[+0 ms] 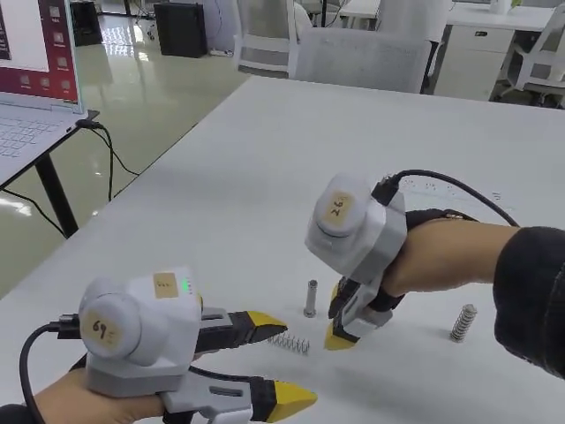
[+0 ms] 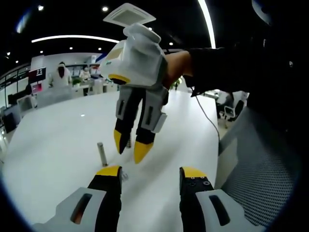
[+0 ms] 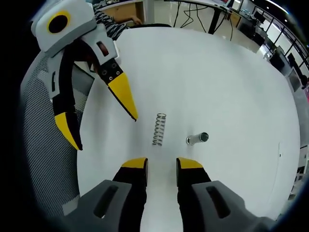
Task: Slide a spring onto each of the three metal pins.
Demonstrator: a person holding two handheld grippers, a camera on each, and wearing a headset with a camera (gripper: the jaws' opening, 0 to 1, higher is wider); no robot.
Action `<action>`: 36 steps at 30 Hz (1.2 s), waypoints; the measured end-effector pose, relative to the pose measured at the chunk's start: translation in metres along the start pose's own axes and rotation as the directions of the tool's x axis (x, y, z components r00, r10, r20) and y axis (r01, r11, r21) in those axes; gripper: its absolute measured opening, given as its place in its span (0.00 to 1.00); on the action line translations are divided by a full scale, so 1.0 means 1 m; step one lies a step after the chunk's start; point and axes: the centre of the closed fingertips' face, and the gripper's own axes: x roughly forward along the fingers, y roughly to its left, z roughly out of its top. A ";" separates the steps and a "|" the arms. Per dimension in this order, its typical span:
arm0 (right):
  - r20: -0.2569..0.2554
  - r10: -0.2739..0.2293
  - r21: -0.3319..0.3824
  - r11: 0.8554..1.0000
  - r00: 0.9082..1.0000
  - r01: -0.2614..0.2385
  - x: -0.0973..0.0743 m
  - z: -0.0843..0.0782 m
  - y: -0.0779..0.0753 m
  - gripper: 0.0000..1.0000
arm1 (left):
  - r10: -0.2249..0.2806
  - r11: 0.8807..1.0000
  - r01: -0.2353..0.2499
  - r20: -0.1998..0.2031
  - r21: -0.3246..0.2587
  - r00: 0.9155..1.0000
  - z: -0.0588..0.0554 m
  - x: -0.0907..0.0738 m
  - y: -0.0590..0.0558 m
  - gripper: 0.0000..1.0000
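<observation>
The head view holds one laptop [image 1: 26, 97] at the upper left edge, then two grippers, two springs and one bare metal pin on the white table [image 1: 265, 159]. At the lower left of the frame the left gripper [image 1: 281, 360] lies low and nearly level, held from behind by a hand, and its yellow-tipped jaws point toward the right of the frame, spread wide with nothing between them. Just right of its upper tip the first spring [image 1: 290, 343] lies flat on the table. Above that, the metal pin [image 1: 311, 299] stands upright with no spring on it. Right of the pin, the right gripper [image 1: 340, 334] hangs from a bent wrist and points steeply down, its tips close over the table beside the lying spring. Its own view shows its jaws [image 3: 162, 165] a little apart and empty, with the spring [image 3: 159, 129] just ahead of them and the pin [image 3: 198, 138] to the right, seen from above. Toward the right edge of the head view the second spring [image 1: 463, 322] stands tilted, well apart from both grippers; whether a pin sits inside it I cannot tell. In the left gripper view the pin [image 2: 102, 153] stands left of the right gripper's tips [image 2: 130, 146].
</observation>
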 end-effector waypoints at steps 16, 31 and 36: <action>0.013 0.022 -0.024 0.999 1.000 -0.022 0.020 0.012 0.010 0.19 | 0.002 1.000 -0.002 -0.002 -0.001 1.000 -0.002 0.000 0.001 0.41; 0.018 0.003 -0.016 1.000 1.000 -0.002 0.036 0.015 0.007 0.14 | 0.000 1.000 0.000 -0.007 -0.003 1.000 -0.004 0.000 0.000 0.41; 0.007 0.000 -0.014 1.000 1.000 0.000 0.039 0.012 0.006 0.14 | -0.001 1.000 0.001 -0.008 -0.003 1.000 -0.003 0.000 0.000 0.41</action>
